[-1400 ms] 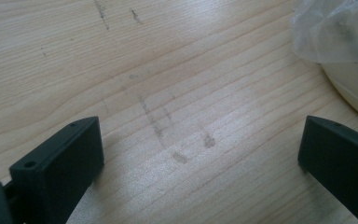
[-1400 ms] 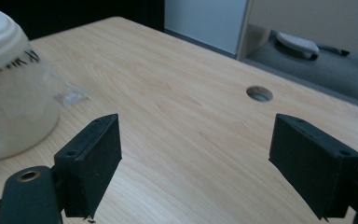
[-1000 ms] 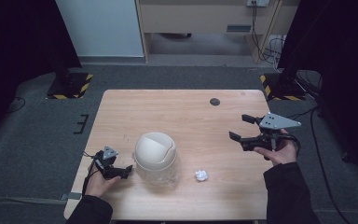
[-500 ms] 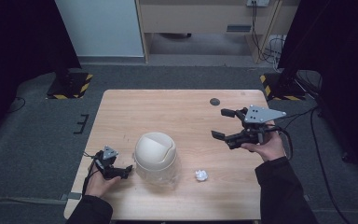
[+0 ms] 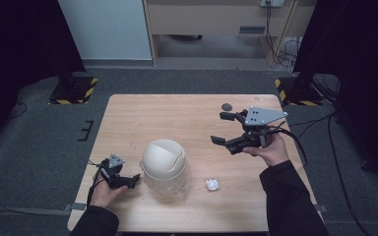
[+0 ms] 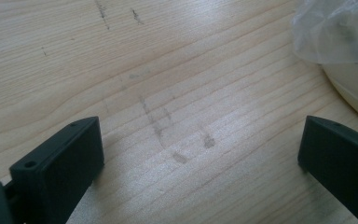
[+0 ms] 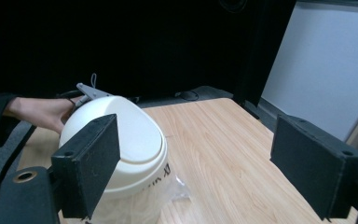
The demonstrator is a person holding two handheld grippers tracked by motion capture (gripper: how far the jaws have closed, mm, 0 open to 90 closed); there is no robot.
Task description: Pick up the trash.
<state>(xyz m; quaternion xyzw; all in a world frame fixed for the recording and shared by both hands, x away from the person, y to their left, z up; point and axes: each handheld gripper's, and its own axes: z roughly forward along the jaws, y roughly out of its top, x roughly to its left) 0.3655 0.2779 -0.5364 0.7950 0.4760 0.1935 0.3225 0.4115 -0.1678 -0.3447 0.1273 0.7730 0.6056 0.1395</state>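
Wooden table (image 5: 177, 118) bears lidded white bin (image 5: 163, 158), plastic-lined.

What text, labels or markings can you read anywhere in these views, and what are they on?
Nothing reads in full.
Small bin: dark lettering on the lower rim in the right gripper view, cut off and tilted; looks like "...ux", not certain.
The same bin in the left gripper view: a dark mark behind its clear bag liner, too blurred to read.
Black and yellow hazard stripes on a floor stand: a warning pattern, no words.
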